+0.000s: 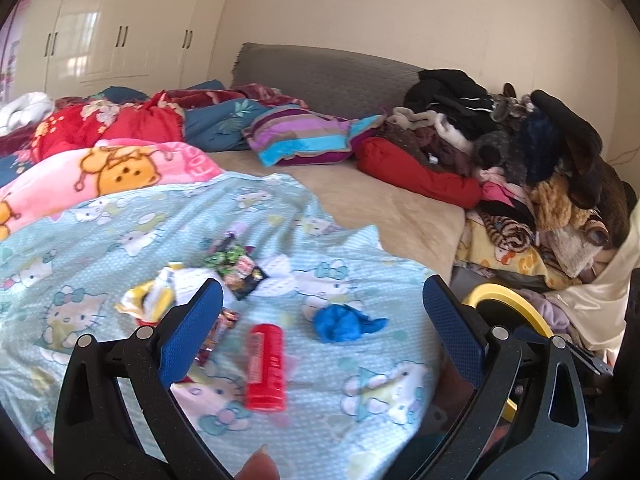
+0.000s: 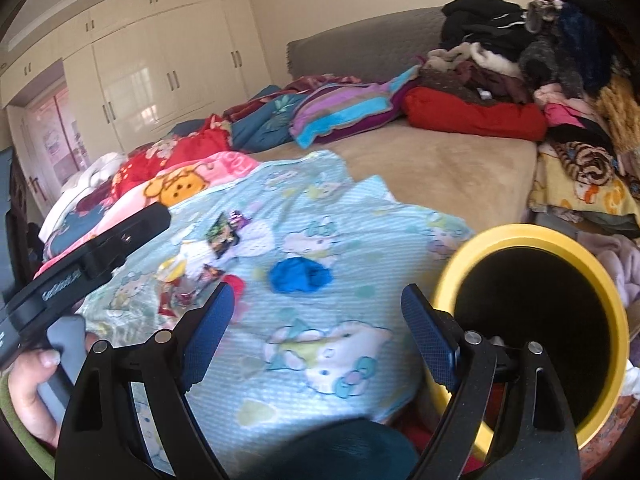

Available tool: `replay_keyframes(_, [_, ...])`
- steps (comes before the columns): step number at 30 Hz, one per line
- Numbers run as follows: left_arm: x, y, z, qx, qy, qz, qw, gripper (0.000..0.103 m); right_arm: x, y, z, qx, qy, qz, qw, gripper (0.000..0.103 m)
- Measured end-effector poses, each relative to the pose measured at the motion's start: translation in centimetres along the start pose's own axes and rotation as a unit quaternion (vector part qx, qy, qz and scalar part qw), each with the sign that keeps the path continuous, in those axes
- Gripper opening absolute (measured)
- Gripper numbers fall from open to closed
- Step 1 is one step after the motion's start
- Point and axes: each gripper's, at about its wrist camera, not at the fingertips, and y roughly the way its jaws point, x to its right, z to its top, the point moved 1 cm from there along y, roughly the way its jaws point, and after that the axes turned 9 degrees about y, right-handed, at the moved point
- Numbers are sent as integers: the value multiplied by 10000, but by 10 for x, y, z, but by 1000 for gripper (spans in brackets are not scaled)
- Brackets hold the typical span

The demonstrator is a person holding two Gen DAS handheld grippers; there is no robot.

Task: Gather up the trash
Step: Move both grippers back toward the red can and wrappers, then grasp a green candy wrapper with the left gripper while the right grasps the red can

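A bed (image 1: 400,208) fills the room, with a grey headboard (image 1: 320,76) against a cream wall and glossy cream wardrobes (image 1: 120,40) to the left. A pale blue cartoon-cat blanket (image 1: 120,232) covers its near part; bare tan sheet lies beyond. A pink blanket (image 1: 120,172), red bedding (image 1: 108,124) and a striped pillow (image 1: 300,136) sit further back, and a heap of clothes (image 1: 520,140) rises along the right side.

The trash lies on the blue blanket: a red tube (image 1: 266,366), a crumpled blue wad (image 1: 340,322), a dark printed wrapper (image 1: 236,268), a yellow-and-white wrapper (image 1: 152,296) and a shiny wrapper (image 1: 218,332) close together. A yellow-rimmed bin (image 2: 536,320) stands at the bed's right edge.

The left tool (image 1: 320,332) stands wide apart, empty, above the tube. The right tool (image 2: 316,332) is likewise spread and holds nothing, between blanket and bin.
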Motion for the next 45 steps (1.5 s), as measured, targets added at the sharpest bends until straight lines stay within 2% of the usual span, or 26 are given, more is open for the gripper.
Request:
replay_keyframes(12, [-72,21,14,-329,-355,219,9986,92,-57,49,-20,-464,-313,286,9980,83])
replay_keyframes(18, [-84,45,18,-602,-372,72,9975,91,-77,74,-32,-672,-432,354,9962,83])
replay_keyframes(26, [-90,100,17,-1209,-399,-242,9916,83,-81,103,-43,-958,-350,450,9938,82])
replay_keyframes(34, [-106,149,17,-1694,-698,-266,9827,75,-81,131,-39,-1233,-73,578,9907,70])
replay_keyframes(40, [-115,175,15,-2041,-934,-237,9742,74,-79,151,-42,-1612,140,699,9843,58])
replay_keyframes(44, [-114,183,12,-2179,-975,-239,9708,65,-80,157,-50,-1824,151,874,9792,35])
replay_keyframes(45, [-113,184,11,-2215,-969,-237,9700,60,-80,155,-51,-1810,122,911,9792,35])
